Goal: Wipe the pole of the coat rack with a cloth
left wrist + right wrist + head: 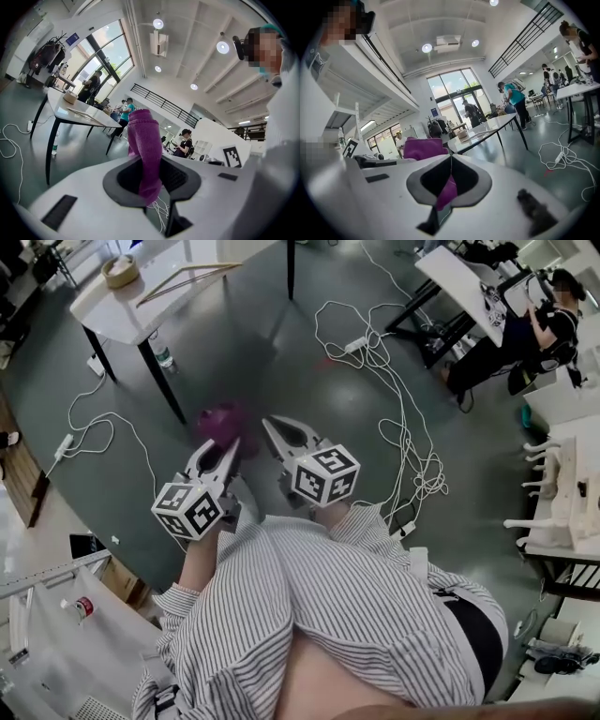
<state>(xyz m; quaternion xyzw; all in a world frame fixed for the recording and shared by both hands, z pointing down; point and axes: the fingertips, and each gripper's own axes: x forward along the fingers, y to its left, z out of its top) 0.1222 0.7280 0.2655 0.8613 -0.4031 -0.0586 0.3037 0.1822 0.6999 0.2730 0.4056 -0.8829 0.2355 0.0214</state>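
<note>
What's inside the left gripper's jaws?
A purple knitted cloth, clamped in the left gripper, sticking out past its tips. Nothing else shows; the pad faces behind it are covered.

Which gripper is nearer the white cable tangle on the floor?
Right. The right gripper lies between the cable tangle and the left gripper, which is farther off.

Bright, even daylight from tall windows plus round ceiling lamps; the grey floor carries soft sheen and faint shadows. Gripper views bulge, corners black; left tool, right tool blur close up.
</note>
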